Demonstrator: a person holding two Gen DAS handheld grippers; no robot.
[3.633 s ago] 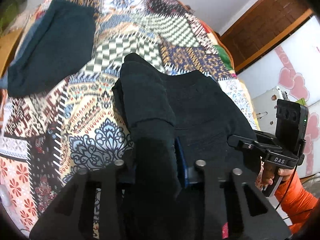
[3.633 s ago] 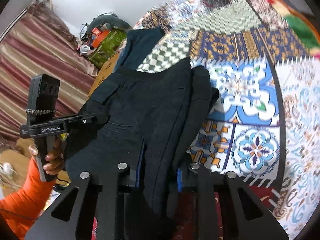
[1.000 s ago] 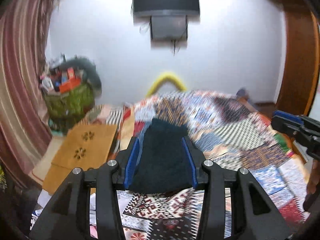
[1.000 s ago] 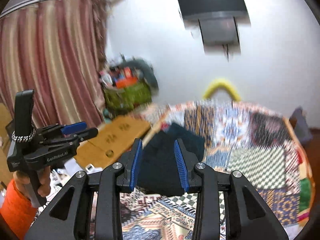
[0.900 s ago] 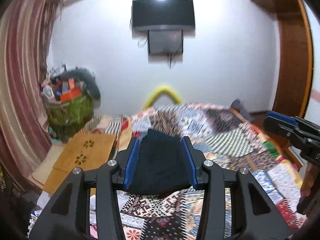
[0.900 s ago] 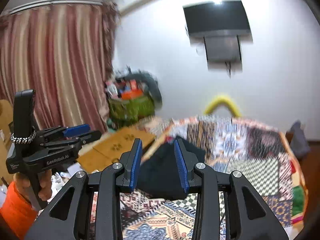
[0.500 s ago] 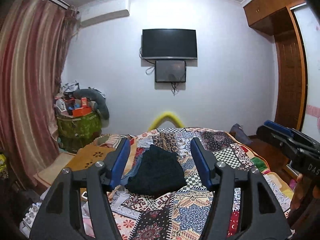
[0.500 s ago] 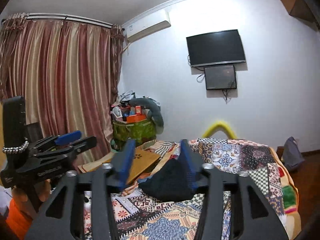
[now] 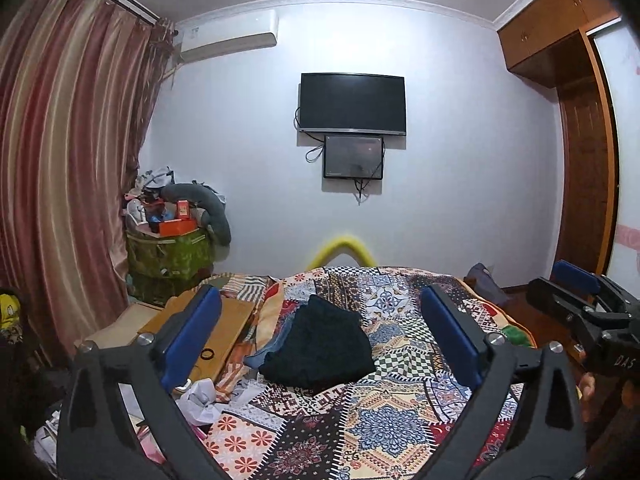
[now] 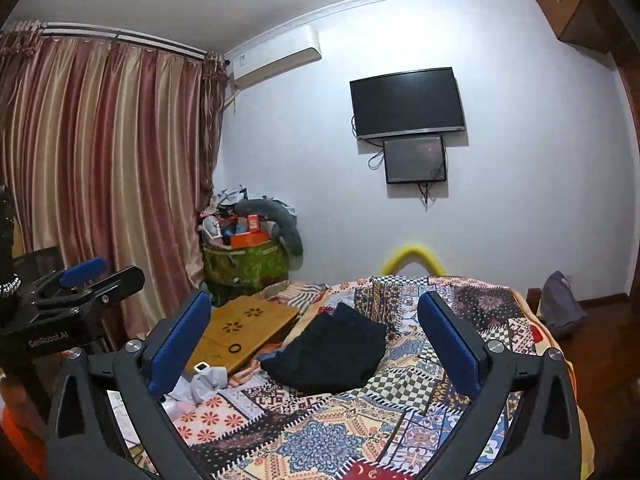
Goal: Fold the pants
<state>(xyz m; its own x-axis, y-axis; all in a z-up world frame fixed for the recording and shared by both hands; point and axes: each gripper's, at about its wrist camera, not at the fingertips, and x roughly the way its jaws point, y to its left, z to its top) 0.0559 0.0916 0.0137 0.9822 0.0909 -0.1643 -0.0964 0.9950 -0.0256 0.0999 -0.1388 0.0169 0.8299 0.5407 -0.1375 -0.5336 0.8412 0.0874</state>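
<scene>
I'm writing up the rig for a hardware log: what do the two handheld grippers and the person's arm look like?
Both the left gripper and the right gripper have black angular frames with silver screws and blue pads lining the fingers. Seen from the other camera, the left one reads "GenRobot.AI" and wears a beaded band; the right reads "DAS". An orange sleeve shows at the frame's corner.

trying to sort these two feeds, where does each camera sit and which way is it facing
Left wrist: on the left tool, jaws wide open, facing across the quilted bed to the TV wall; the right tool shows at right.
Right wrist: on the right tool, jaws wide open, facing the same wall; the left tool shows at left.
Shared: folded dark pants on the bed, TV, curtain.
</scene>
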